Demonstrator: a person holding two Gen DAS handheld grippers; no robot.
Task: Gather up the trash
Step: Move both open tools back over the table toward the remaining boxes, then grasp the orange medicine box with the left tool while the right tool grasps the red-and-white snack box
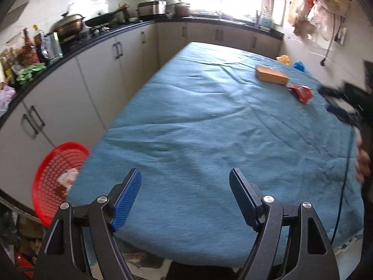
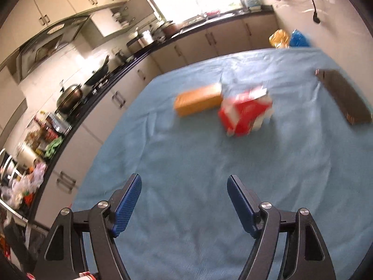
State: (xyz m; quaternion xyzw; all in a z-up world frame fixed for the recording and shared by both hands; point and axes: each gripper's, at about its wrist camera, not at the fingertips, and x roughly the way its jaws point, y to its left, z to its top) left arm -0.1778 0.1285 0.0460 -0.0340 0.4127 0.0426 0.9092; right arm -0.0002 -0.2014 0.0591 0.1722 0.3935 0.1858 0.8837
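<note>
A red and white crumpled package [image 2: 244,114] lies on the blue cloth-covered table [image 2: 186,163], with an orange-brown box [image 2: 198,102] just behind it. Both also show far right in the left wrist view: the red package [image 1: 302,92] and the box [image 1: 271,74]. A red mesh basket [image 1: 58,177] with some wrappers inside stands off the table's near left corner. My left gripper [image 1: 185,182] is open and empty over the table's near edge. My right gripper [image 2: 184,186] is open and empty, well short of the red package; it also shows at the right edge of the left wrist view [image 1: 345,105].
A dark flat box [image 2: 345,98] lies at the table's right side. Kitchen cabinets and a cluttered counter [image 1: 70,46] run along the left and far walls. Yellow and blue bags [image 2: 289,38] sit beyond the table's far right corner. Plastic bags [image 1: 314,7] hang on the right wall.
</note>
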